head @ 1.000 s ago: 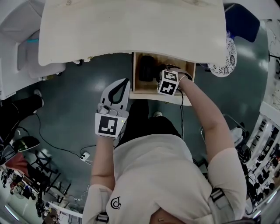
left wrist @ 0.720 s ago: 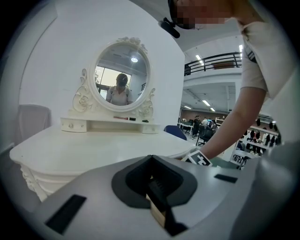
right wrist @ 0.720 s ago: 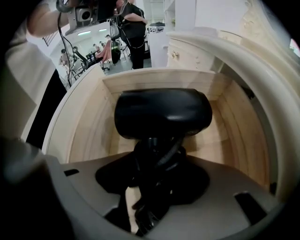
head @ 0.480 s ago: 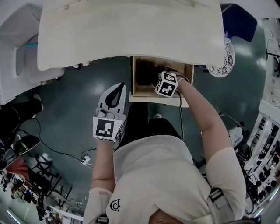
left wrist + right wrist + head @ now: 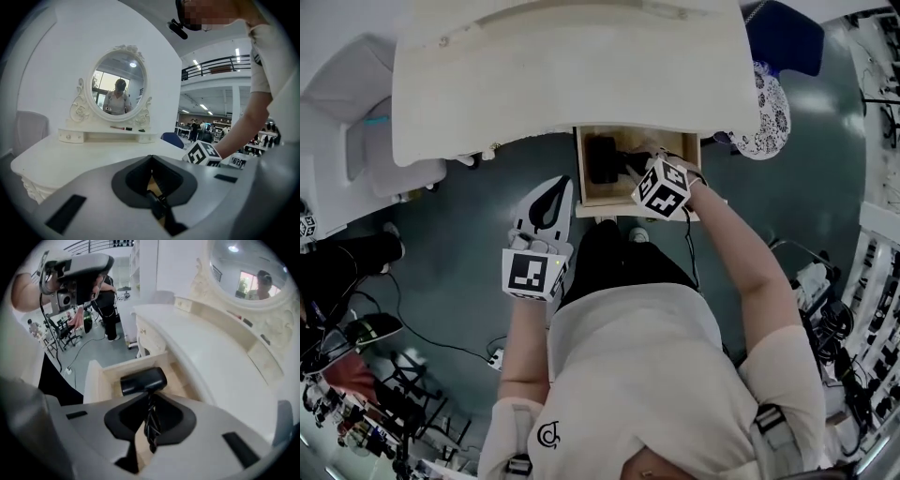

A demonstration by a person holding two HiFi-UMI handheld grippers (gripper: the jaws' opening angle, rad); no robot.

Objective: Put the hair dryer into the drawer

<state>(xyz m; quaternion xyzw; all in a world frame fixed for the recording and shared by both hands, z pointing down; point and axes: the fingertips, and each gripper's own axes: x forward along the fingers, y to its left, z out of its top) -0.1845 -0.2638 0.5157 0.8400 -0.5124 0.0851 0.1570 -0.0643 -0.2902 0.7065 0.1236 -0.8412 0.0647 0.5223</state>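
Note:
The black hair dryer [image 5: 602, 159] lies inside the open wooden drawer [image 5: 619, 200] under the white dressing table [image 5: 581, 66]. In the right gripper view the dryer [image 5: 143, 379] rests on the drawer floor, below and ahead of the jaws. My right gripper [image 5: 639, 167] hangs over the drawer's right front, tilted steeply down. Its jaws [image 5: 149, 398] have just been closing; the ribbed pads meet with nothing between them. My left gripper [image 5: 557, 185] is held over the floor left of the drawer, shut and empty, and points at the table edge [image 5: 151, 161].
An oval mirror [image 5: 119, 91] stands at the back of the tabletop. A blue chair [image 5: 783, 37] and a patterned round object [image 5: 766, 117] sit to the right, a white seat [image 5: 356, 141] to the left. Cables [image 5: 441, 323] trail on the floor. The person's legs stand right before the drawer.
My right gripper has lifted up out of the drawer and rolled, leaving the hair dryer lying inside. The left gripper stays about where it was.

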